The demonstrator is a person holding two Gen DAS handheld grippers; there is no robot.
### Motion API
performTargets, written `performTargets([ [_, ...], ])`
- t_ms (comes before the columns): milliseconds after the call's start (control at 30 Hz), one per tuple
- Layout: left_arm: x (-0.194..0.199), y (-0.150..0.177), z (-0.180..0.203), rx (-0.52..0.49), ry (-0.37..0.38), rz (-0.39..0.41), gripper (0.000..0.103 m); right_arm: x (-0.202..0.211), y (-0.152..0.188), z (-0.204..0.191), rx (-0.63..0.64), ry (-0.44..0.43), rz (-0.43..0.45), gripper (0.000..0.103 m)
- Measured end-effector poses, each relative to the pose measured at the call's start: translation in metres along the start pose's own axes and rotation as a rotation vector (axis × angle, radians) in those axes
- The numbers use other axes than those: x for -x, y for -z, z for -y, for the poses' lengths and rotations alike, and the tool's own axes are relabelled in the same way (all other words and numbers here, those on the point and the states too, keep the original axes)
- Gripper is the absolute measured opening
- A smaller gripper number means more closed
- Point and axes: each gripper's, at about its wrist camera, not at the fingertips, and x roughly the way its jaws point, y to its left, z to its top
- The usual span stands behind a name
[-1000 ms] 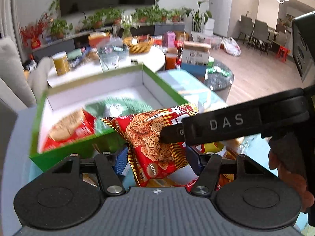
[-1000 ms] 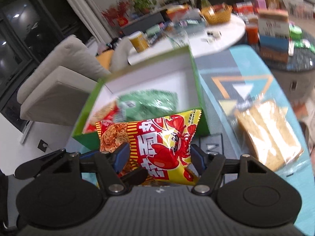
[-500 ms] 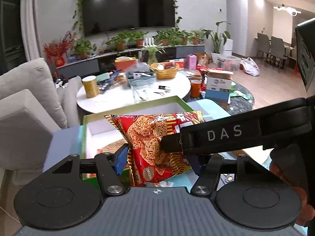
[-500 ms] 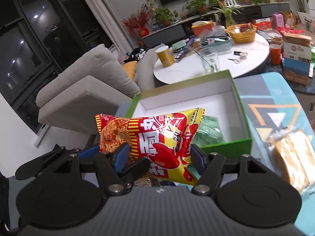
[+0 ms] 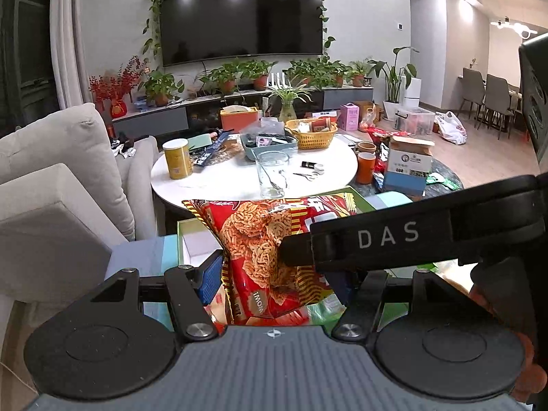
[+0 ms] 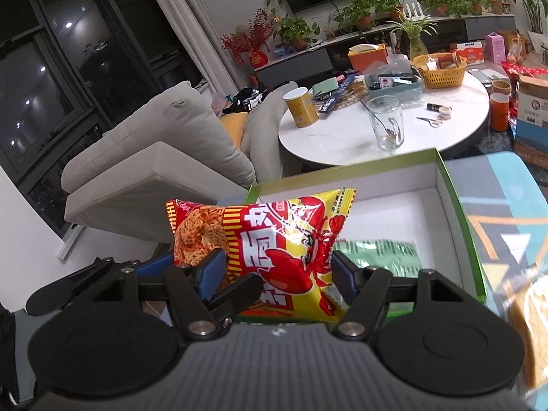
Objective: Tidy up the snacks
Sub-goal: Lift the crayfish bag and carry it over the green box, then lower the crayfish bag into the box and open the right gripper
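Observation:
A red and yellow noodle snack packet (image 5: 260, 246) (image 6: 274, 233) hangs in the air, held by both grippers at once. My left gripper (image 5: 275, 277) is shut on its red end, and my right gripper (image 6: 277, 270) is shut on its yellow end. In the left wrist view a black finger (image 5: 376, 239) of the right gripper crosses in front of the packet. The left gripper's blue pad (image 6: 150, 267) shows at the left of the right wrist view. Below and behind the packet lies the open green box (image 6: 459, 212) (image 5: 185, 239), white inside, with a green packet (image 6: 376, 257) in it.
The box sits on a blue patterned cloth (image 6: 507, 205). A clear bag of bread (image 6: 527, 315) lies to its right. Beyond stand a round white table (image 6: 342, 137) with a glass (image 6: 387, 123) and clutter, and a beige sofa (image 6: 154, 171) to the left.
Both grippers have risen with the packet and tipped upward, so the box has dropped lower in both views and the room behind has come into sight. The grips look the same.

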Motion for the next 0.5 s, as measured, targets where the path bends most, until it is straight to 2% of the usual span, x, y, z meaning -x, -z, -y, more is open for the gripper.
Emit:
performTargets([
  [233,-0.026,-0.016,-0.019,-0.008,-0.012,-0.007,0.06,-0.026,-0.018,0.002,-0.021,-0.011,-0.002,0.05],
  [500,-0.054,-0.019,-0.034,0.006,-0.021,-0.027,0.06,-0.054,-0.03,0.004,-0.013,0.002,-0.017,0.05],
])
